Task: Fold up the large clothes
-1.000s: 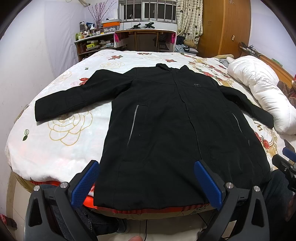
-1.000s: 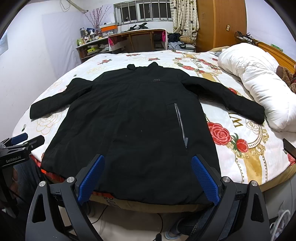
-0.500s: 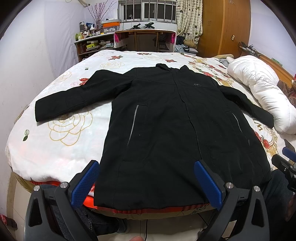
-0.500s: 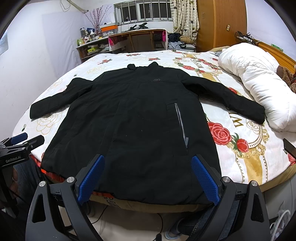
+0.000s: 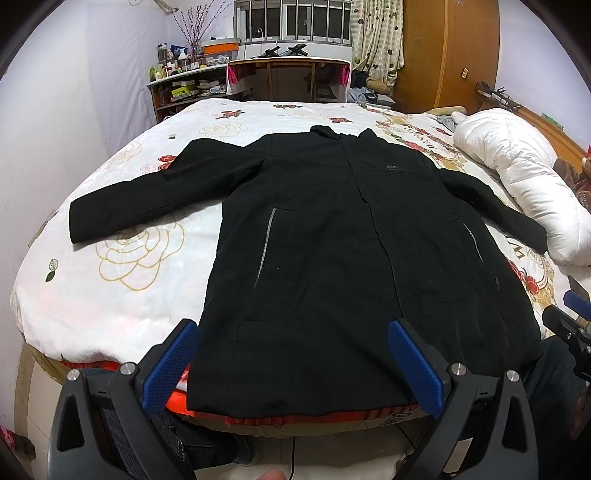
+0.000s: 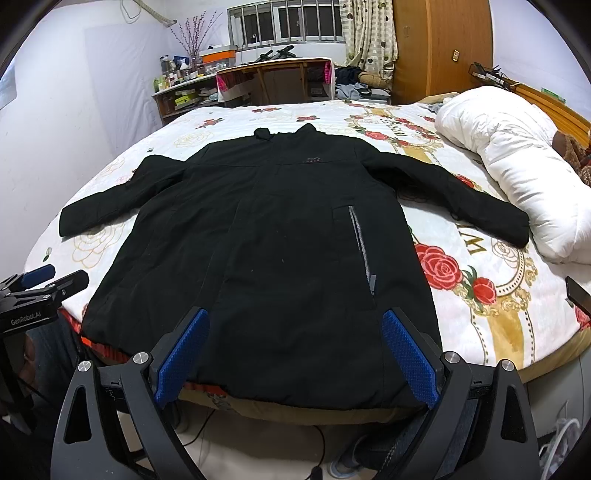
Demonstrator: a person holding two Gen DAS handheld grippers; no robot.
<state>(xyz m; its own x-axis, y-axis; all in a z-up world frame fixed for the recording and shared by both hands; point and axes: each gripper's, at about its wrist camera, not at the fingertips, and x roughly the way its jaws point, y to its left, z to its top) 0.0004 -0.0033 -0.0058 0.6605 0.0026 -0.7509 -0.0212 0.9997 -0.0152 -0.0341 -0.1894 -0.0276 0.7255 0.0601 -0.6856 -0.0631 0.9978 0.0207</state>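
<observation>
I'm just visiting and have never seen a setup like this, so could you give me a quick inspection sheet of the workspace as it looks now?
Surface: bed with a white rose-print cover.
Job's things: black coat laid flat, front up, both sleeves spread out, hem at the near edge; not yet folded.
Clutter: rolled white duvet beside the coat's sleeve.
Grippers: left gripper and right gripper both open, fingers apart, hovering near the hem, holding nothing.
Cables: a dark cable on the floor below the bed.
Surroundings: wooden desk, cluttered shelves, barred window, wooden wardrobe.
</observation>
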